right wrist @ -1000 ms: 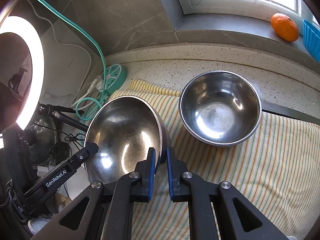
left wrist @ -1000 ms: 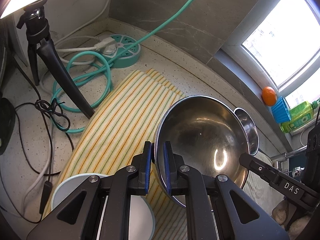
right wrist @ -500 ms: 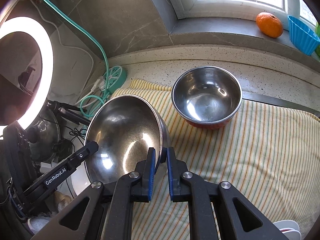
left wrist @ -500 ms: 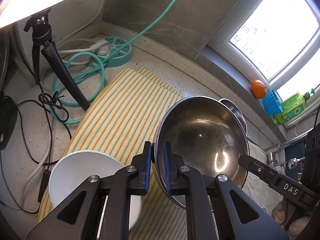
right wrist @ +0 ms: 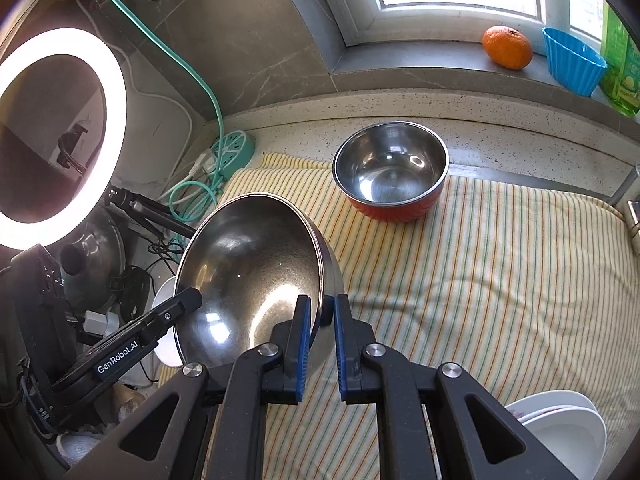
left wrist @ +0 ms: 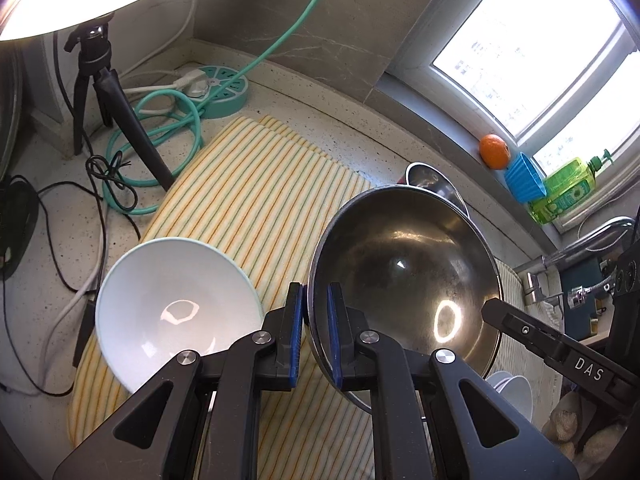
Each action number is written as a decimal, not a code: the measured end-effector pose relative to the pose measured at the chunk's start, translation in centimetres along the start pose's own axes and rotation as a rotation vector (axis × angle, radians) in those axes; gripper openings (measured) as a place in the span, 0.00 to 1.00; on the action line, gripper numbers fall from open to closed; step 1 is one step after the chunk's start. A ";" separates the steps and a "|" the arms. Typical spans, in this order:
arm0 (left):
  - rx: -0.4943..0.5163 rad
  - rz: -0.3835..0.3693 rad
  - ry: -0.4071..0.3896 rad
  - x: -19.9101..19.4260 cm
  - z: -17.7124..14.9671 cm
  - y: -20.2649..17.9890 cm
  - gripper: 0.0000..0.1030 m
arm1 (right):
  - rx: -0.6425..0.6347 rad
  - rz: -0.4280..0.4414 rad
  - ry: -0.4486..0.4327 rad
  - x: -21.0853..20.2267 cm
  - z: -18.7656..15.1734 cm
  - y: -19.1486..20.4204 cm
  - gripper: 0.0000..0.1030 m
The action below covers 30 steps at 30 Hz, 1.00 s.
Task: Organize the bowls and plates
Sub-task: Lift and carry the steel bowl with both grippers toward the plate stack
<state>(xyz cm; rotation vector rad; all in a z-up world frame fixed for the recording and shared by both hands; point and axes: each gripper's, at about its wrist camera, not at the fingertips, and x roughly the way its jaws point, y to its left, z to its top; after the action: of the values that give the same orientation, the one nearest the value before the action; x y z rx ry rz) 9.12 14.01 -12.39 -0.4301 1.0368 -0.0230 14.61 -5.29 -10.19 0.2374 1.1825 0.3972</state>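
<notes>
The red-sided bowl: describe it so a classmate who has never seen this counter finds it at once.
Start at the window sill, then drop to the striped towel. The red-sided bowl stands upright at the towel's far edge. Unlike the large steel bowl, its outside is red and nothing grips it.

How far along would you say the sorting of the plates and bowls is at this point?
Nothing looks nested yet. In hand: the left gripper and right gripper both clamp the rim of the large steel bowl, held tilted above the striped towel. Left: the red-sided steel bowl, the white bowl and the white plates sit apart.
</notes>
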 end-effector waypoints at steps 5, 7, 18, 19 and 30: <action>0.011 -0.005 0.013 -0.6 -1.5 -0.3 0.10 | 0.005 -0.008 0.007 -0.8 -1.6 -0.4 0.10; 0.017 -0.005 0.016 -0.9 -2.1 -0.4 0.10 | 0.007 -0.010 0.008 -1.1 -2.4 -0.4 0.10; 0.042 -0.012 0.059 -2.0 -5.2 -0.3 0.10 | 0.018 -0.014 0.013 -2.7 -6.3 -0.4 0.10; 0.044 -0.012 0.062 -2.1 -5.5 -0.3 0.10 | 0.020 -0.014 0.014 -2.7 -6.6 -0.4 0.10; 0.067 -0.006 0.091 -2.6 -7.9 -0.2 0.10 | 0.051 -0.017 0.044 -2.9 -10.0 -1.1 0.10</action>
<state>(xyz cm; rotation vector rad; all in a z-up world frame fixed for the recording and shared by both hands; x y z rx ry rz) 1.22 11.79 -13.56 -0.3739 1.1209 -0.0825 4.58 -7.75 -11.83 0.2639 1.2380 0.3591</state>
